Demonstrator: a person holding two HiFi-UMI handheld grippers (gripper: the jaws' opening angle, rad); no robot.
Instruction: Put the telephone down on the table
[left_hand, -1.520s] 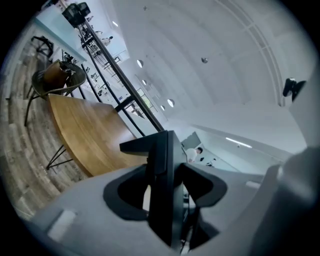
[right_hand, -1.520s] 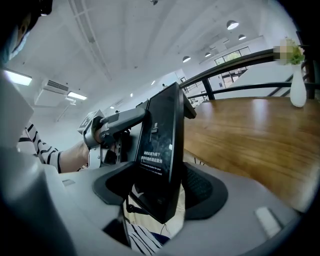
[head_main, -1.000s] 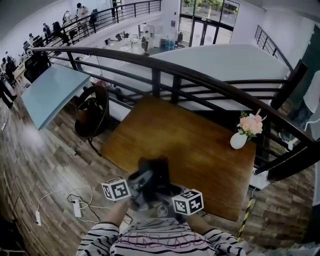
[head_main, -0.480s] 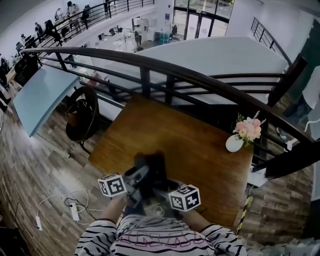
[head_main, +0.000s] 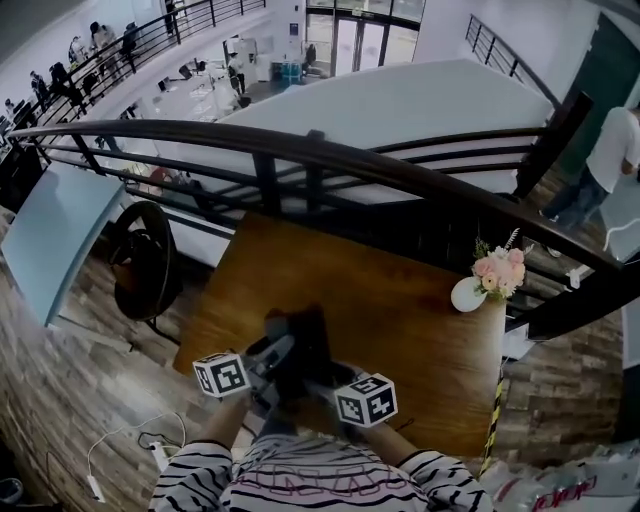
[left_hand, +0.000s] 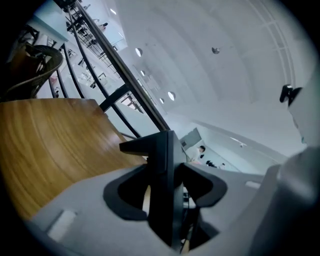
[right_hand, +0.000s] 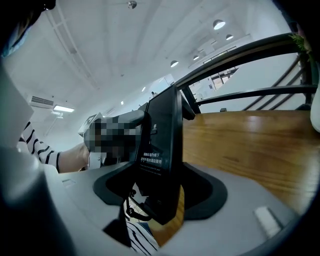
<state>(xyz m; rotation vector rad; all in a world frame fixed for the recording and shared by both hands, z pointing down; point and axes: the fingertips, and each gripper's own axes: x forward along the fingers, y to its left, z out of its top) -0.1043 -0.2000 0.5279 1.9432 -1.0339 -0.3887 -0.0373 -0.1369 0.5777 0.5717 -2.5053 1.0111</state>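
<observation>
I hold a black telephone (head_main: 300, 350) between both grippers, over the near part of the brown wooden table (head_main: 400, 310). My left gripper (head_main: 262, 362) grips it from the left and my right gripper (head_main: 328, 378) from the right. In the left gripper view the telephone (left_hand: 162, 180) stands edge-on between the jaws of the left gripper (left_hand: 165, 192), with the table (left_hand: 45, 145) below and to the left. In the right gripper view the telephone (right_hand: 162, 150), with a printed label and a coiled cord, sits in the right gripper (right_hand: 160, 187).
A white vase of pink flowers (head_main: 485, 280) stands at the table's right edge. A black curved railing (head_main: 330, 160) runs behind the table. A dark round chair (head_main: 145, 265) stands to the left, with a cable and power strip (head_main: 155, 450) on the floor.
Both grippers have carried the telephone forward together, over the table's near part. The table and railing now lie closer in the head view. The grip looks the same.
</observation>
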